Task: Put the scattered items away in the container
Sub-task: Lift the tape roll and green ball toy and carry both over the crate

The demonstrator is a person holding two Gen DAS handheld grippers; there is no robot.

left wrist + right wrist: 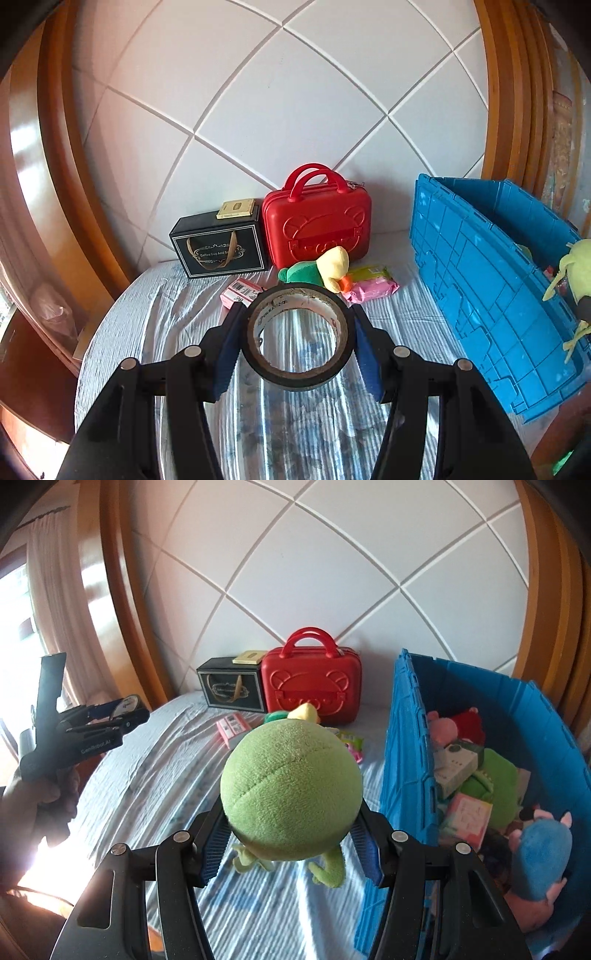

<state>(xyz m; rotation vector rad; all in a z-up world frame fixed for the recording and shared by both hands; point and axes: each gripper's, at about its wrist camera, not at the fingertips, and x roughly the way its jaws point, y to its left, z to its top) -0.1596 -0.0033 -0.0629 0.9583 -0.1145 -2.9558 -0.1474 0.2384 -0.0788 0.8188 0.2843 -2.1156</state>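
My left gripper (297,339) is shut on a black tape roll (275,377) and holds it above the striped bed sheet (155,317). My right gripper (290,836) is shut on a round green plush toy (291,790), held above the bed just left of the blue crate (406,738). The crate (480,288) holds several plush toys and small boxes. A green and yellow plush (317,267), a pink packet (373,286) and a small pink box (240,291) lie on the bed. The left gripper with its tape also shows in the right wrist view (122,712).
A red case with handles (317,225) and a black gift box (219,245) with a small gold box on top stand against the white padded headboard (280,110). Curved wooden frame runs on both sides. The bed edge falls away at the left.
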